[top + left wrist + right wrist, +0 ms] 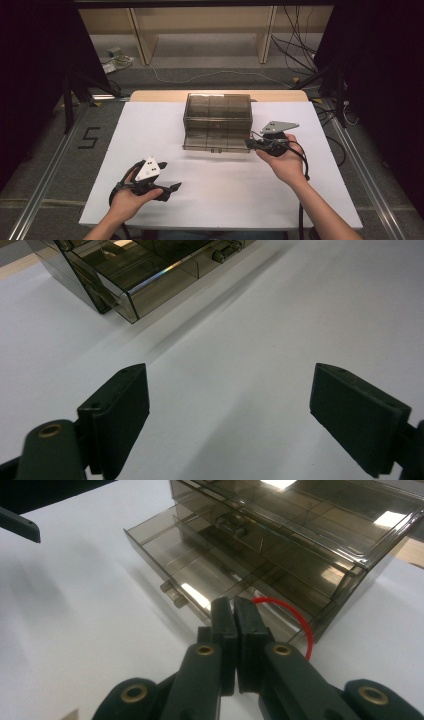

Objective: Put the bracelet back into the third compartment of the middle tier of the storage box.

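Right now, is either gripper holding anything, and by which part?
The right gripper is shut on a thin red loop, pinched at one end over the open drawer. The left gripper is open, holding nothing.

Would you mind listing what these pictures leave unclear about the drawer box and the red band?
- Red band: right gripper view, its near end is hidden behind the shut jaws of the right gripper.
- Drawer box: high view, contents too small and dark to tell.
- Left gripper view: box cut off by the top edge.

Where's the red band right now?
Right gripper view: the red band is pinched in the right gripper, at the near right corner of the open drawer.
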### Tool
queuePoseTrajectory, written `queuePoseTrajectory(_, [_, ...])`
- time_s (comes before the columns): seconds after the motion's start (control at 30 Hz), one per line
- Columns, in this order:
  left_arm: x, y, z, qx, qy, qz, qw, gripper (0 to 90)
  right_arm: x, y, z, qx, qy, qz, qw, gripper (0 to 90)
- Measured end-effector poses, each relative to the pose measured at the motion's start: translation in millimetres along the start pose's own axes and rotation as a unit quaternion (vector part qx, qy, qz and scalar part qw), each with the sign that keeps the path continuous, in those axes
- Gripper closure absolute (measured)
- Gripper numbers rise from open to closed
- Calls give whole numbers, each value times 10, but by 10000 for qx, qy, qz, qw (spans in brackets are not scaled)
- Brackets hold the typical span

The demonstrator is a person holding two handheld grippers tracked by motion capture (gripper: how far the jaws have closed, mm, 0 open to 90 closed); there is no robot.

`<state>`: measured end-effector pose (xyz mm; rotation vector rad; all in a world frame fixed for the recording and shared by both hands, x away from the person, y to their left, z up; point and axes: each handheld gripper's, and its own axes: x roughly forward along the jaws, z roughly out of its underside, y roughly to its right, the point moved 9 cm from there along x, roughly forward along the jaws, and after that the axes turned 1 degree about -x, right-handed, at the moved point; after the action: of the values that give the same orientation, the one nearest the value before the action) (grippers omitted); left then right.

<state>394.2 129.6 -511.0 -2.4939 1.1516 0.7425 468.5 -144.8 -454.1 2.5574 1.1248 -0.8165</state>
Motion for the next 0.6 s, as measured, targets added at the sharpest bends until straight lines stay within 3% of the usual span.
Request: queuePoseTrajectory(0.6, [-1,1,-1,2,4,1,10000,161,77,-21,-63,1,6,-53,10000,888])
